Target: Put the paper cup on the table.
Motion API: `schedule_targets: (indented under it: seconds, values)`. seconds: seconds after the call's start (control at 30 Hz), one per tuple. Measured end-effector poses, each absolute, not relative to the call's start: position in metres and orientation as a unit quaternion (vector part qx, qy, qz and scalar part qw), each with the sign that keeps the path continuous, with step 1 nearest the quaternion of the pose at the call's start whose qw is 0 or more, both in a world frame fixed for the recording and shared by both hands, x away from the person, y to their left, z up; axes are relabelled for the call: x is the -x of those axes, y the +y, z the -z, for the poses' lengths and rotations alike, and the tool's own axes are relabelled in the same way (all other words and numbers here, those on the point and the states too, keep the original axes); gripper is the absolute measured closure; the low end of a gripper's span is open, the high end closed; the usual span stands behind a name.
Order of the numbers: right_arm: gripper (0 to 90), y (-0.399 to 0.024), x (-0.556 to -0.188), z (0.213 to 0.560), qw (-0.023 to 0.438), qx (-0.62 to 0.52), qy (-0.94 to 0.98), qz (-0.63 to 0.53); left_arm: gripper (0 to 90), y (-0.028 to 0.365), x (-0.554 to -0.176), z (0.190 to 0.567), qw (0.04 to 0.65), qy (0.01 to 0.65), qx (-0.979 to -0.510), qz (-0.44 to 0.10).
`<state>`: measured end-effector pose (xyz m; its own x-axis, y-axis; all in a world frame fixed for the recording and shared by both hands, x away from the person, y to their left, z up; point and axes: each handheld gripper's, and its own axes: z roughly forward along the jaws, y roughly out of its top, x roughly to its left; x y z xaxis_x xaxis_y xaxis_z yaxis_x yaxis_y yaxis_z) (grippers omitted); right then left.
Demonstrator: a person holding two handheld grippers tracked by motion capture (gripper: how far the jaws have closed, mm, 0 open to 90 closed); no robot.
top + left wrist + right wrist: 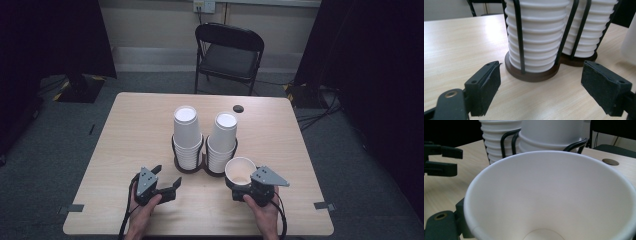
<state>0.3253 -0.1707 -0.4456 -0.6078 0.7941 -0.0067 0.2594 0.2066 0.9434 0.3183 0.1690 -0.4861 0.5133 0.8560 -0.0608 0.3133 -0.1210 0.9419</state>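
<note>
Two stacks of upturned white paper cups [186, 132] [223, 137] stand in a dark twin-ring wire holder [191, 169] at the middle of the wooden table [135, 130]. My right gripper [239, 182] is shut on an upright white paper cup [240, 171] [554, 195], held just in front of the right stack. My left gripper [167, 176] [540, 82] is open and holds nothing. It sits low over the table, in front of and left of the holder's base [534, 75]. Its jaws also show at the left of the right gripper view as the left gripper [441, 161].
A small dark round disc [238, 108] [610, 161] lies on the table behind the stacks. A black folding chair [229, 52] stands beyond the far edge. Dark curtains flank the room. Bare tabletop lies to the left and right of the holder.
</note>
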Motion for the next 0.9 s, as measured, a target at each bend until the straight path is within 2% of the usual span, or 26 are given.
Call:
schedule_targets:
  seconds: [0.47, 0.57, 0.83, 0.9]
  values:
    - [10.5, -0.197, -0.364, 0.438, 0.289, -0.397, 0.700, -0.519, 15.7, 0.175, -0.313, 0.495, 0.517, 0.430, -0.682, -0.288]
    - [10.5, -0.199, -0.369, 0.439, 0.290, -0.402, 0.699, -0.516, 15.8, 0.172, -0.308, 0.495, 0.504, 0.432, -0.677, -0.318]
    - [10.5, -0.208, -0.385, 0.445, 0.319, -0.425, 0.676, -0.510, 16.1, 0.177, -0.305, 0.496, 0.532, 0.441, -0.647, -0.322]
    - [10.5, -0.209, -0.390, 0.447, 0.322, -0.428, 0.669, -0.515, 16.1, 0.176, -0.304, 0.496, 0.526, 0.433, -0.654, -0.328]
